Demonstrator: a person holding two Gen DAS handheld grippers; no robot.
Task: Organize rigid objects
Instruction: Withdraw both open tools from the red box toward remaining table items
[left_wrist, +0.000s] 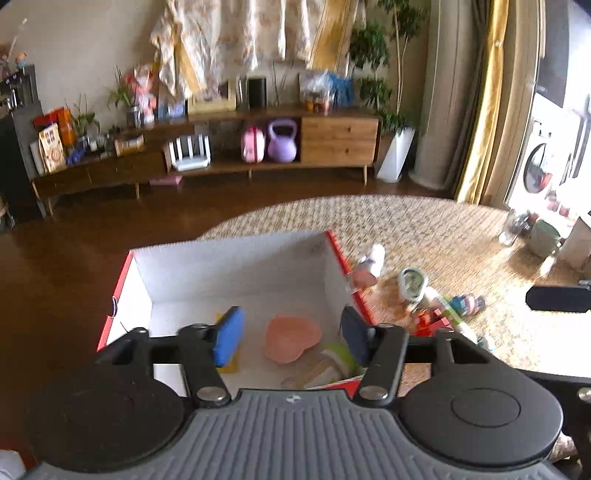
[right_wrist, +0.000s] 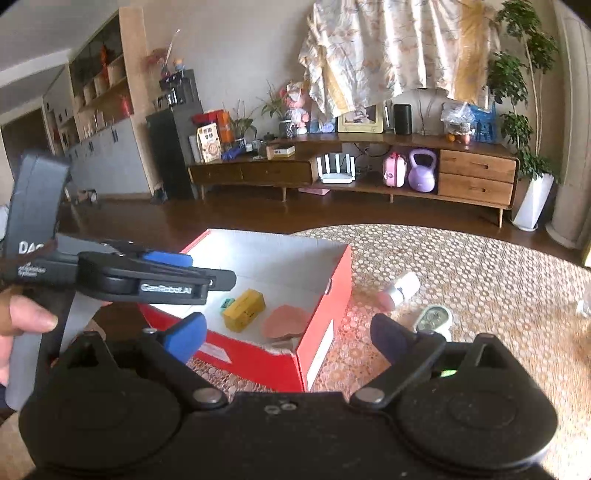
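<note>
A red box with a white inside (left_wrist: 236, 273) stands on the round table; it also shows in the right wrist view (right_wrist: 325, 347). In it lie a pink heart-shaped dish (left_wrist: 291, 338), a yellow block (right_wrist: 244, 309) and a green-and-white item (left_wrist: 334, 360). My left gripper (left_wrist: 291, 334) is open and empty above the box's near end. My right gripper (right_wrist: 288, 338) is open and empty, just short of the box's near corner. The left gripper (right_wrist: 173, 267) also shows there, over the box's left rim. A white oval timer (left_wrist: 412, 284) and small toys (left_wrist: 467, 304) lie on the table right of the box.
A woven cloth covers the table (right_wrist: 480, 280). A small white bottle (right_wrist: 404, 286) and a pink piece (left_wrist: 364, 277) lie by the box. A green mug (left_wrist: 545, 238) and a glass (left_wrist: 511, 227) stand at the far right. A low wooden sideboard (right_wrist: 369, 173) lines the far wall.
</note>
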